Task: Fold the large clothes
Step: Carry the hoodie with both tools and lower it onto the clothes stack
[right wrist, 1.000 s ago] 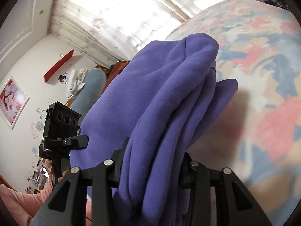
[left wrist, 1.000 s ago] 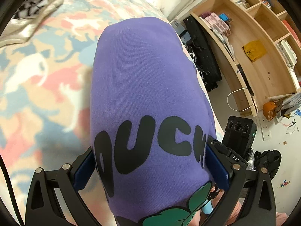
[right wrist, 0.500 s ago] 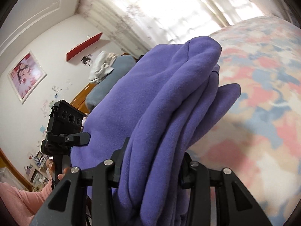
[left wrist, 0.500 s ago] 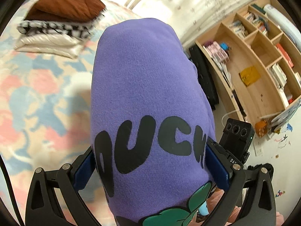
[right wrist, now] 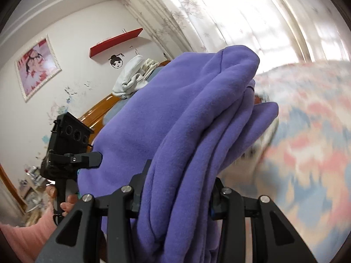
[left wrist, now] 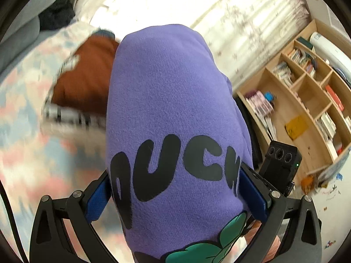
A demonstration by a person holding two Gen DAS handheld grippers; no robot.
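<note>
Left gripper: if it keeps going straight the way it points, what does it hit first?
Probably the brown folded garment topping the stack on the bed; the purple sweatshirt clamped in the left gripper hides the line ahead, so depth is unclear.

Purple sweatshirt (left wrist: 171, 100), black lettering; pastel-patterned bedspread (right wrist: 307, 144); rust-brown garment (left wrist: 85, 81).

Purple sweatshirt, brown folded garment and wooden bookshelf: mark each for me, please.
purple sweatshirt (left wrist: 166, 100), left wrist view, plain fabric above the black lettering.
brown folded garment (left wrist: 85, 81), left wrist view, its top face.
wooden bookshelf (left wrist: 311, 96), left wrist view, a middle compartment's back panel.
</note>
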